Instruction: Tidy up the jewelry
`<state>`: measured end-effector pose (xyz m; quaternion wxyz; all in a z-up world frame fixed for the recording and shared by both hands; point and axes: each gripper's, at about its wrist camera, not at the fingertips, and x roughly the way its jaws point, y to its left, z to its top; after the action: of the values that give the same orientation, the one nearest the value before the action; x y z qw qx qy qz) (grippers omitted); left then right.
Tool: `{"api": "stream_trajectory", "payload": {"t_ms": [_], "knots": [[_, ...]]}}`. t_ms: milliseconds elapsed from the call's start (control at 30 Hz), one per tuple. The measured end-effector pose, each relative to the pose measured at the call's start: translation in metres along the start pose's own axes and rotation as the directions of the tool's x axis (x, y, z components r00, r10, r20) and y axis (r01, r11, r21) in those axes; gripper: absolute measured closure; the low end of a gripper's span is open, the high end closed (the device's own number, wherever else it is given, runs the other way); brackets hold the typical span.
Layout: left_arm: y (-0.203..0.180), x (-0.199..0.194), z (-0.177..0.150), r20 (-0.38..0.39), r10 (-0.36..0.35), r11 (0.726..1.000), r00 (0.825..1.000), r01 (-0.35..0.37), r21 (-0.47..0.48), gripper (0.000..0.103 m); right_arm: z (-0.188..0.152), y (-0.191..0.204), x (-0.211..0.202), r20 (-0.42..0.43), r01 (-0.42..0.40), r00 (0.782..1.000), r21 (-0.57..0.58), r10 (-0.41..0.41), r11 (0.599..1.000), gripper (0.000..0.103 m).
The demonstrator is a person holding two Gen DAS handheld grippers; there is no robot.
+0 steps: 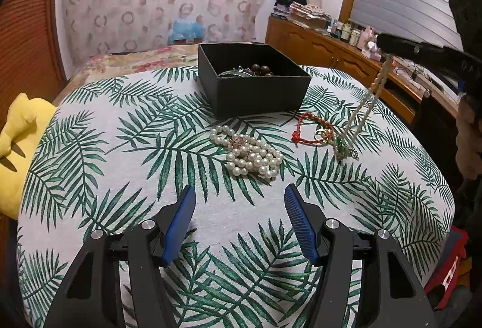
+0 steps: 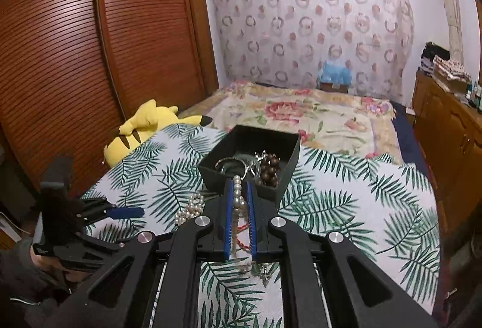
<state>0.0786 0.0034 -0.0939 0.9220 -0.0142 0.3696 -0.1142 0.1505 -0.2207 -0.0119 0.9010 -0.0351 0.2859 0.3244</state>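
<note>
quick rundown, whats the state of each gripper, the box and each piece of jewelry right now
left gripper: open, empty, above the cloth
right gripper: shut on the thin pearl necklace
thin pearl necklace: hanging from the right gripper, lower end at the cloth
black box: lidless, brown beads and metal pieces inside
pearl strand pile: heaped on the cloth, untouched
red cord bracelet: lying on the cloth beside the box

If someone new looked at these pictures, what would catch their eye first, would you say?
The right gripper is shut on a pearl necklace that hangs down to the palm-leaf cloth. A heap of pearls lies in front of the open left gripper. Behind it stands a black box holding brown beads.
</note>
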Motion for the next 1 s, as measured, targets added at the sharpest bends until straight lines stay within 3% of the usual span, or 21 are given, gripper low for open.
{"api": "stream_trajectory", "payload": {"t_ms": [500,600,667,833,1000], "knots": [[0.003,0.024,0.027,-0.020,-0.008,1.000,1.000,0.009,0.020,0.045,0.005,-0.006,-0.014,0.022,0.034,0.999,-0.013,-0.034,0.999,0.097],[0.006,0.032,0.032,-0.038,-0.016,1.000,0.999,0.016,0.016,0.059,0.011,-0.005,-0.018,0.036,0.036,0.999,-0.018,-0.035,0.999,0.097],[0.009,0.036,0.032,-0.049,-0.028,1.000,0.998,0.028,0.009,0.076,0.016,-0.004,-0.022,0.047,0.038,0.998,-0.023,-0.037,0.999,0.097],[0.016,0.035,0.031,-0.053,-0.036,0.999,0.998,0.036,0.001,0.082,0.027,-0.002,-0.030,0.069,0.043,0.997,-0.038,-0.040,0.998,0.097],[0.014,0.048,0.027,-0.106,-0.037,0.999,0.994,0.040,0.026,0.082,0.027,0.000,-0.027,0.064,0.042,0.997,-0.042,-0.039,0.998,0.097]]}}
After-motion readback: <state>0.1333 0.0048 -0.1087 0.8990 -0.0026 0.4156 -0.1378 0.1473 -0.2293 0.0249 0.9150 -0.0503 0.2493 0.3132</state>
